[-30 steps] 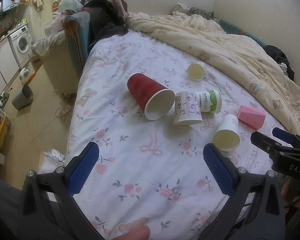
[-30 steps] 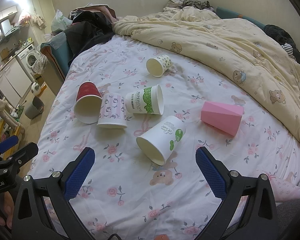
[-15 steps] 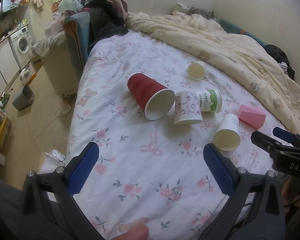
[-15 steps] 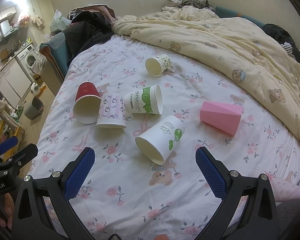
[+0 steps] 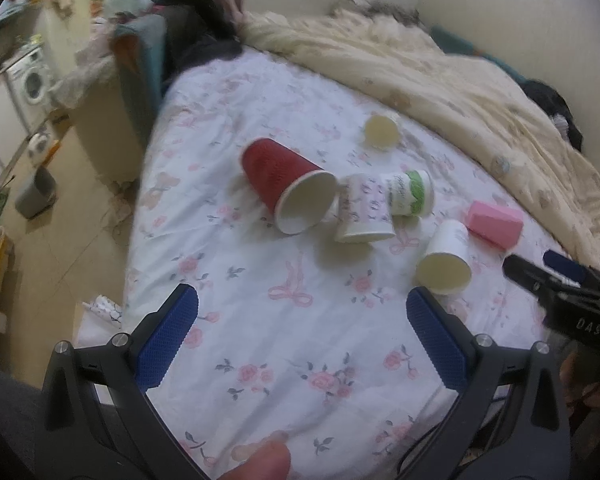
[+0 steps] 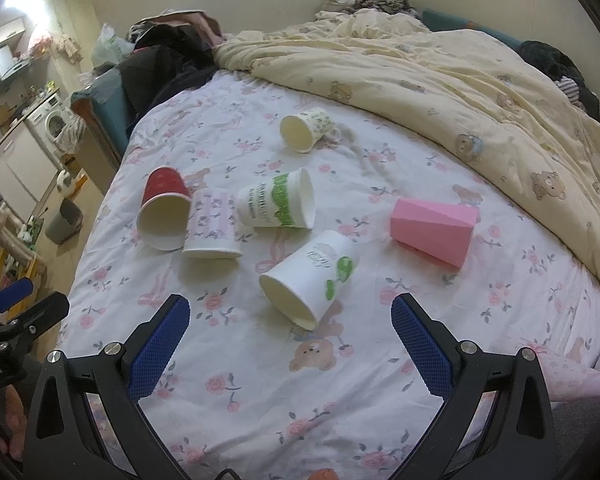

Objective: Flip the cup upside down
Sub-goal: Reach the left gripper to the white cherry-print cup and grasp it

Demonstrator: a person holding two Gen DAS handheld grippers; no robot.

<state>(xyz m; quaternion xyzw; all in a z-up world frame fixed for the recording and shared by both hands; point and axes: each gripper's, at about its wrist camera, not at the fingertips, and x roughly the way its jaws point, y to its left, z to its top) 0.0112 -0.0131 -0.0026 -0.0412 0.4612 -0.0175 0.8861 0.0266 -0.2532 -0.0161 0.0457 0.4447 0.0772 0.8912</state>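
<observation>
Cups are lying scattered on the floral bed sheet, none standing on its rim yet.

L wrist view: red cup is lying on its side, long axis running diagonally, mouth facing toward the cam and to the right. Purple-print cup is sitting just beside it, touching, mouth toward the cam. White cup is lying w/ mouth toward the cam, near the right gripper coming in from the right edge. Left gripper is hovering w/ jaws wide apart, holding nothing, touching nothing.

R wrist view: white cup w/ green print is lying on its side, axis diagonal, mouth toward the cam & left. Pink cup is lying sideways well to the right of it. Right gripper jaws are spread wide, empty, w/ that white cup just ahead between them, not touching.
</observation>
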